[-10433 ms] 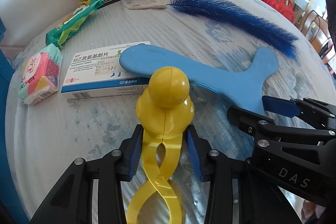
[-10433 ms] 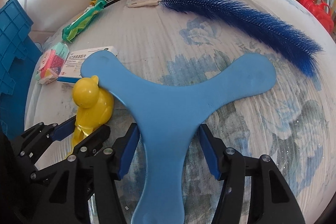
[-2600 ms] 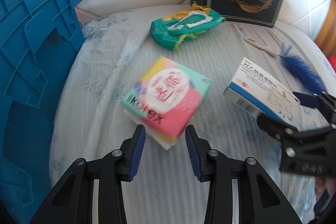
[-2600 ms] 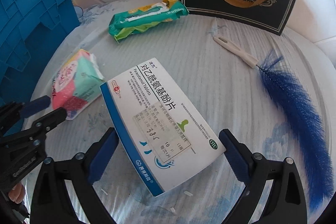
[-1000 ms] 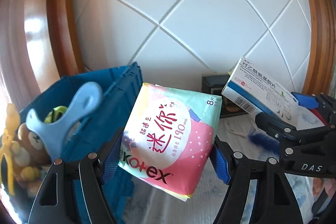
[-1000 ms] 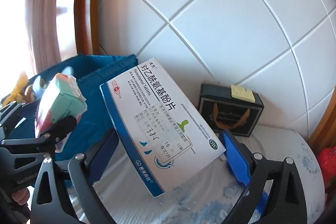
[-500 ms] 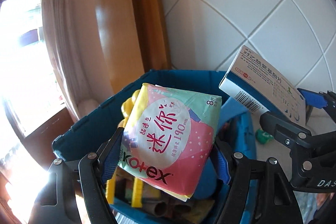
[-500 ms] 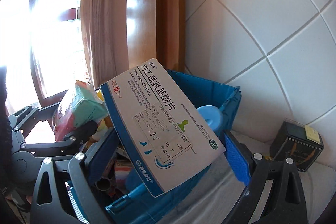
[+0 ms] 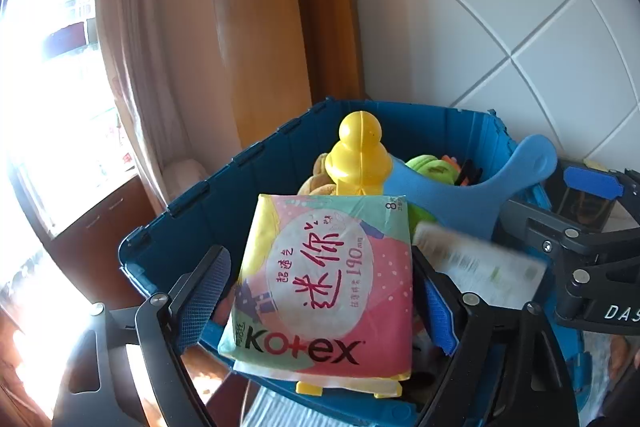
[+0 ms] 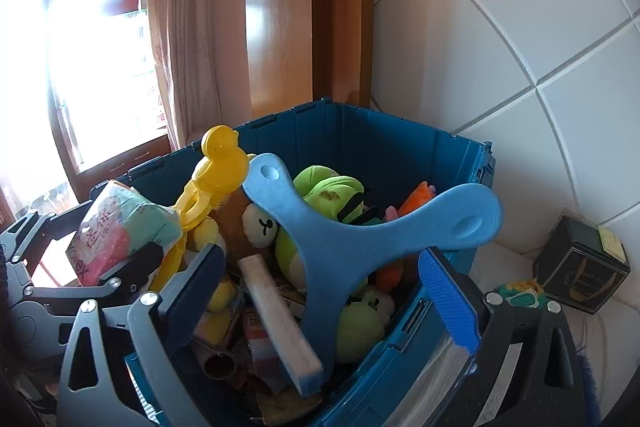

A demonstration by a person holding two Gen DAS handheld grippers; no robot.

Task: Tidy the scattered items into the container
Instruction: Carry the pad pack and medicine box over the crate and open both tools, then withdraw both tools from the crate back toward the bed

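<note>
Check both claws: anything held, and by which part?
Left claw is opening; the Kotex pack sits between its pads by its sides, left pad clear. Right claw holds nothing; pill box lies loose in the crate.

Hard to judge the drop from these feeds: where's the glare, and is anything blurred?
Left wrist view: window blown out white at the left; medicine box smeared by motion blur, print unreadable; Kotex pack sharp. Right wrist view: same window glare at left, blue bin and its contents evenly lit and sharp. Fisheye bends the wall tiles in both.
</note>
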